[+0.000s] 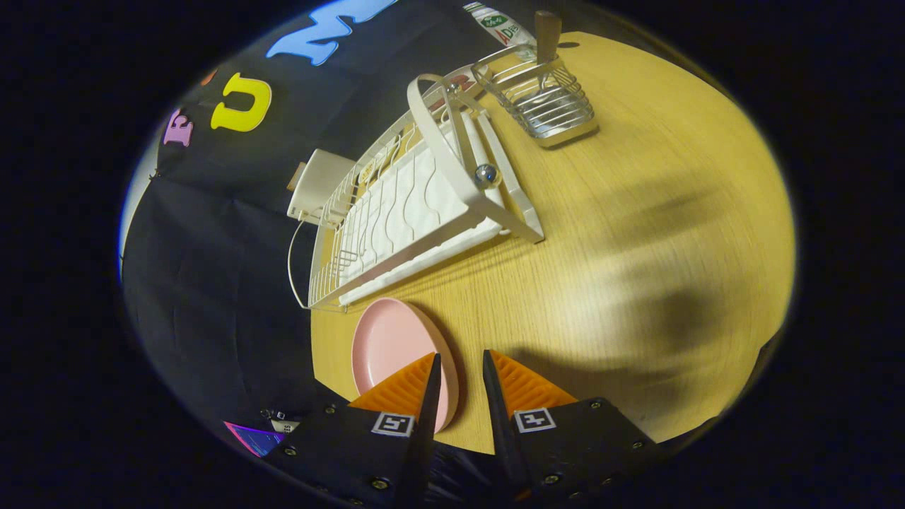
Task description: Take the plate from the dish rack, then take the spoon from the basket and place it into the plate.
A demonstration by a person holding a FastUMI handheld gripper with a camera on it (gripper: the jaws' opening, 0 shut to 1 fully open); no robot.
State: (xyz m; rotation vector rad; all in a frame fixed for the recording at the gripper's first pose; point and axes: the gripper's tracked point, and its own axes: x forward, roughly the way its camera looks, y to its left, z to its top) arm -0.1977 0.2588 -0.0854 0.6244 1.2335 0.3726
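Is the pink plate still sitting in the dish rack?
No, the pink plate lies flat on the wooden table beside the white dish rack, partly under one finger of the open gripper.

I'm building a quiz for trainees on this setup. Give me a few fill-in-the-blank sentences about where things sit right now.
1. The pink plate lies on the ____ tabletop, out of the rack.
2. The white dish rack stands between the plate and the wire ____.
3. A utensil with a ____ handle stands in the basket.
4. The tongs are ____, gripping nothing.

Missing words: wooden; basket; wooden; open
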